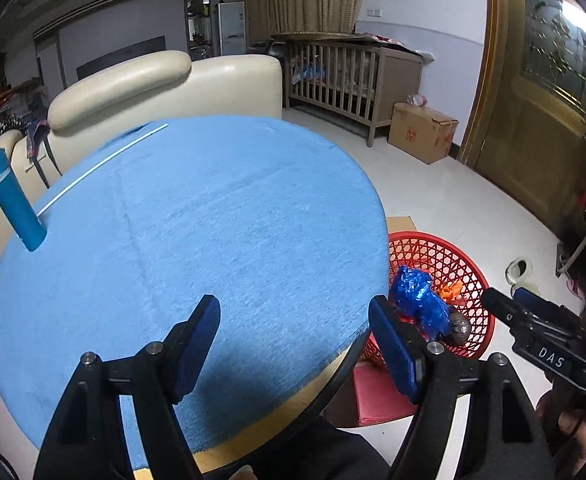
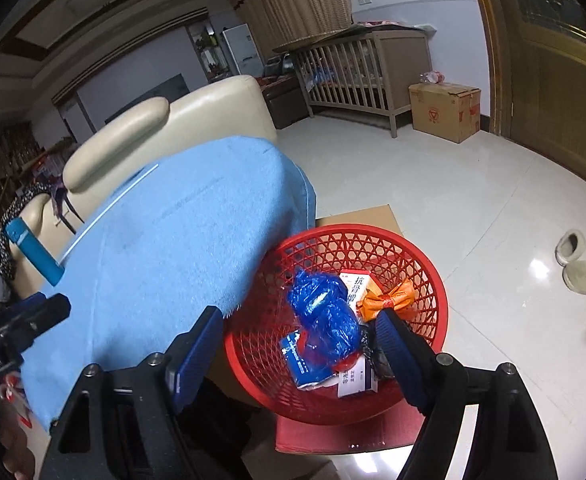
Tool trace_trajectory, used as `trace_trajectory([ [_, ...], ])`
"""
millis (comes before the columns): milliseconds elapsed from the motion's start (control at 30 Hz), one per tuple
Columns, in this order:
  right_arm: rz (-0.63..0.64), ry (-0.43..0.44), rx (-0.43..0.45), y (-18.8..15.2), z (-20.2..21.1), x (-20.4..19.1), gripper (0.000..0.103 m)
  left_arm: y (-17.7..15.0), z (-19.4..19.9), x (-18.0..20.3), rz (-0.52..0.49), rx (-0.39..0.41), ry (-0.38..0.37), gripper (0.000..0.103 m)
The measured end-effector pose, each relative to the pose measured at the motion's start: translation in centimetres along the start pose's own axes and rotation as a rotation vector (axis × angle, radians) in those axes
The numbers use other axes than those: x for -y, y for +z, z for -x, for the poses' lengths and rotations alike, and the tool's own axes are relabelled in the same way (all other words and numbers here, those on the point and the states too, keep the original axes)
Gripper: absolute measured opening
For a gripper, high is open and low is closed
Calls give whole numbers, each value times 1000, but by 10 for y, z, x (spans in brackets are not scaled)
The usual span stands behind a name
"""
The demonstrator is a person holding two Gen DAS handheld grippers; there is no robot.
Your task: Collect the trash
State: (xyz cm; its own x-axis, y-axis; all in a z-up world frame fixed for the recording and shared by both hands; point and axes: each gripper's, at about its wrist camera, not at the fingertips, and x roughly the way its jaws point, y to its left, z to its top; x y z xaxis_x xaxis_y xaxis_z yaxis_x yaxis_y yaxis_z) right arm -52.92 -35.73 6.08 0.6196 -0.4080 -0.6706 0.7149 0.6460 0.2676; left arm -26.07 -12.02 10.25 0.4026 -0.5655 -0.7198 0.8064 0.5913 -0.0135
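The left tool [image 1: 295, 334] is spread wide with nothing in it, over the near edge of the blue desk [image 1: 213, 220]. The right tool [image 2: 299, 346] is also empty and released above the red basket [image 2: 433, 280], to the desk's right. The trash lies in it: a blue bag [image 2: 325, 316], boxes [image 2: 357, 282] and an orange wrapper [image 2: 389, 300].

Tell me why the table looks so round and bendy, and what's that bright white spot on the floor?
Left wrist view: the fisheye lens bulges the blue table cloth and bows the door, with dark corners around the picture. Right wrist view: the shiny floor reflects a light as a white glare spot near the shoes; the same bending curves the red basket.
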Motion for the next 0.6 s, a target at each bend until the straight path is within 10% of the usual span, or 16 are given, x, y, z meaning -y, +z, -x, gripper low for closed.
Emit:
trace_trajectory([
  [600,4,-1,-20,-4,-5,-4,82,0,5,12,-46,27,-14,88],
])
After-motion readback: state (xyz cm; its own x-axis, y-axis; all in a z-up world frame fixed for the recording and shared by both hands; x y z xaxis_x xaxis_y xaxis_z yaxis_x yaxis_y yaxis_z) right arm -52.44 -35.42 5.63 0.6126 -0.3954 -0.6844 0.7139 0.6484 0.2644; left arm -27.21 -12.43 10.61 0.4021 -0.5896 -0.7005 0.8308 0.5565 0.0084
